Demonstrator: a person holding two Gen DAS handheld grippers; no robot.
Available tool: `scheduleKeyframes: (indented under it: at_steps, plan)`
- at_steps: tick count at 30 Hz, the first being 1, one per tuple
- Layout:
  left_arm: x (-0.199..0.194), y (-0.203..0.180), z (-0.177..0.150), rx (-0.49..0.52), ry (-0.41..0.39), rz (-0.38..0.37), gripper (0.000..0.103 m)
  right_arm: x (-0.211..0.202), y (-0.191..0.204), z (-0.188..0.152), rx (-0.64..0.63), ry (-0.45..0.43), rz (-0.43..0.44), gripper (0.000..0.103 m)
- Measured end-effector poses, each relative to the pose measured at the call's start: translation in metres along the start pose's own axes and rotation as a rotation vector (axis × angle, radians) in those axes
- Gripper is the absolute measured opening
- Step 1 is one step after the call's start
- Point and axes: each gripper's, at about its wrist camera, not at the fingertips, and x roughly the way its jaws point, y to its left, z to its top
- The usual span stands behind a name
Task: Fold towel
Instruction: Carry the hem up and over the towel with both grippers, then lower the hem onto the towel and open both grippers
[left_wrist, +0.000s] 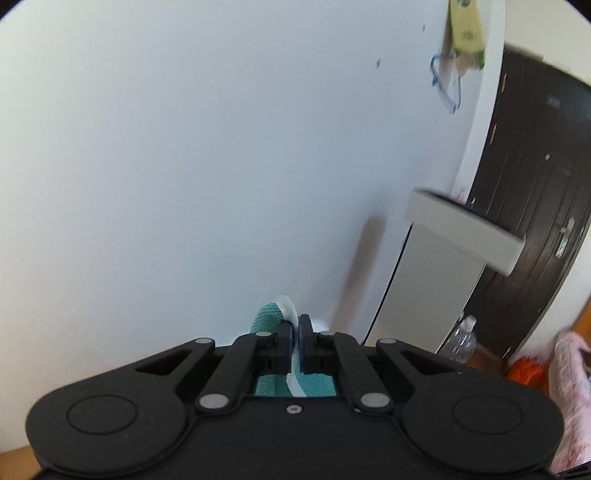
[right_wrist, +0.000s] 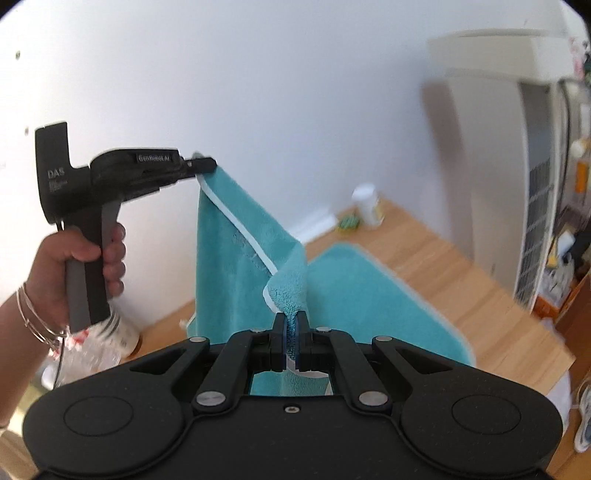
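Now both grippers hold the teal towel (right_wrist: 236, 251) up in the air above the wooden table (right_wrist: 461, 280). The right gripper (right_wrist: 294, 332) has its jaws pressed together on one corner, with the white hem running between the pads. The left gripper (right_wrist: 201, 166) is also clamped on a corner; its own wrist view shows the teal cloth and the white border pinched between the closed jaws. A hand (right_wrist: 81, 266) grips the handle of the left tool.

The held edge runs as a slanted line between the two grippers: from the right one it rises up and to the left. The left corner is therefore higher than the right corner, and the edge sags a little. Below, the rest of the towel hangs down, and its lower part lies spread on the table, in front of the right gripper. I judge the next move needs both corners carried forward together over that flat part, so the right gripper seems nearer to the landing place.
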Motion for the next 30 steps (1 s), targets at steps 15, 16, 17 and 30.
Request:
scheduleKeyframes:
  at_steps: [15, 16, 17, 30]
  plan:
    - [0.146, -0.043, -0.057, 0.061, 0.218, 0.038, 0.003, 0.059, -0.104, -0.035, 0.167, 0.145, -0.246, 0.004]
    - [0.159, -0.044, -0.063, 0.071, 0.243, 0.056, 0.003, 0.063, -0.109, -0.038, 0.17, 0.155, -0.259, 0.004]
    - [0.167, -0.044, -0.067, 0.077, 0.26, 0.063, 0.004, 0.068, -0.114, -0.041, 0.173, 0.165, -0.273, 0.004]
    - [0.16, -0.007, -0.092, 0.032, 0.328, 0.164, 0.09, 0.071, -0.115, -0.034, 0.044, 0.102, -0.394, 0.02]
